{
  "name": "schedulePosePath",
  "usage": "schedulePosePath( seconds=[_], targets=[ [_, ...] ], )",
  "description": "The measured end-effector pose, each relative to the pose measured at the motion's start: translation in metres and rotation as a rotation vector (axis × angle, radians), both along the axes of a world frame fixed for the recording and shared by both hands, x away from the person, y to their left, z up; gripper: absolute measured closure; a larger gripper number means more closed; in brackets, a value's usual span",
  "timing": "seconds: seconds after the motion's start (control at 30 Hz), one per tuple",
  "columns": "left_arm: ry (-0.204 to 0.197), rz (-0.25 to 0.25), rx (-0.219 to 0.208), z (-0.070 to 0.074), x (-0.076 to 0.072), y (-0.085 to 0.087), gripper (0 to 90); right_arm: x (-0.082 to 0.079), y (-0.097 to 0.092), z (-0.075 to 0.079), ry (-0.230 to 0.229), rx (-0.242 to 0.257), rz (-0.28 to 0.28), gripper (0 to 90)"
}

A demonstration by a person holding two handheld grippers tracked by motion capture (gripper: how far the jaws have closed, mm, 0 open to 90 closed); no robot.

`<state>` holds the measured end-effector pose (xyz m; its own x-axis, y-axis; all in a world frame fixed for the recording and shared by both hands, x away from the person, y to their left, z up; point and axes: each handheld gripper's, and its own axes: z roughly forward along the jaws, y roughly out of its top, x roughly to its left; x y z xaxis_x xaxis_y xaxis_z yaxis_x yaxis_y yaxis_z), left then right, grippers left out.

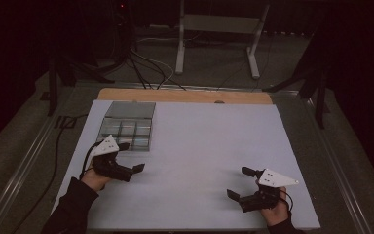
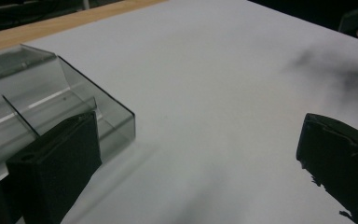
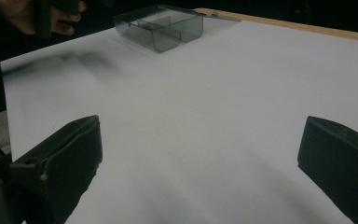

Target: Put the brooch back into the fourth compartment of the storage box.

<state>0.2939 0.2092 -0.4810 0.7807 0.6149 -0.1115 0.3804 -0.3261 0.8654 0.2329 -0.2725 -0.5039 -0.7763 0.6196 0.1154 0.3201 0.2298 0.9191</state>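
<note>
Toward the far left corner of a white sheet point(image 1: 199, 146) covering the bench sits a clear grey plastic compartment box point(image 1: 126, 130), divided into small square cells, with its lid folded open flat behind it. I cannot tell whether anything lies in the cells. Just in front of the box, at its near left corner, the person's left hand point(image 1: 96, 178) holds the left gripper point(image 1: 132, 157), its jaws spread wide apart and holding nothing; a grey three-cornered plate sits on top of it. From the left gripper view, one black jaw stands right beside the box's transparent wall point(image 2: 98, 109), though contact is unclear, while the other jaw is over bare white sheet. Well apart, near the front right of the sheet, the right hand point(image 1: 274, 212) holds the right gripper point(image 1: 238, 182), jaws likewise spread wide and empty, pointing left across the sheet. A strip of wooden bench edge point(image 1: 185, 95) shows beyond the sheet. Farther back, on a dim floor, are dark cables point(image 1: 146, 68) and a pale metal frame point(image 1: 219, 34).
</note>
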Motion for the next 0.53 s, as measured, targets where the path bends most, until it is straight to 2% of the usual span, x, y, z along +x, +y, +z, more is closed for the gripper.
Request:
schedulePosePath(
  seconds=[0.13,0.17,0.23,0.37,0.53],
  targets=[
    [0.001,0.005,0.003,-0.003,-0.008,0.003,1.4,0.0,0.0,0.0,0.003,0.0,-0.002,0.0],
    [-0.021,0.023,0.03,-0.005,-0.014,0.005,1.4,0.0,0.0,0.0,0.002,-0.003,-0.001,0.0],
    [-0.021,0.033,0.047,-0.007,-0.02,0.006,1.4,0.001,0.0,-0.001,0.001,-0.004,-0.001,0.0],
    [-0.018,0.04,0.055,-0.011,-0.031,0.011,1.4,0.0,0.001,-0.001,0.001,-0.006,0.0,0.0],
    [0.001,0.033,0.037,-0.015,-0.043,0.015,1.4,0.001,0.0,-0.001,0.002,-0.005,-0.005,0.0]
  ],
)
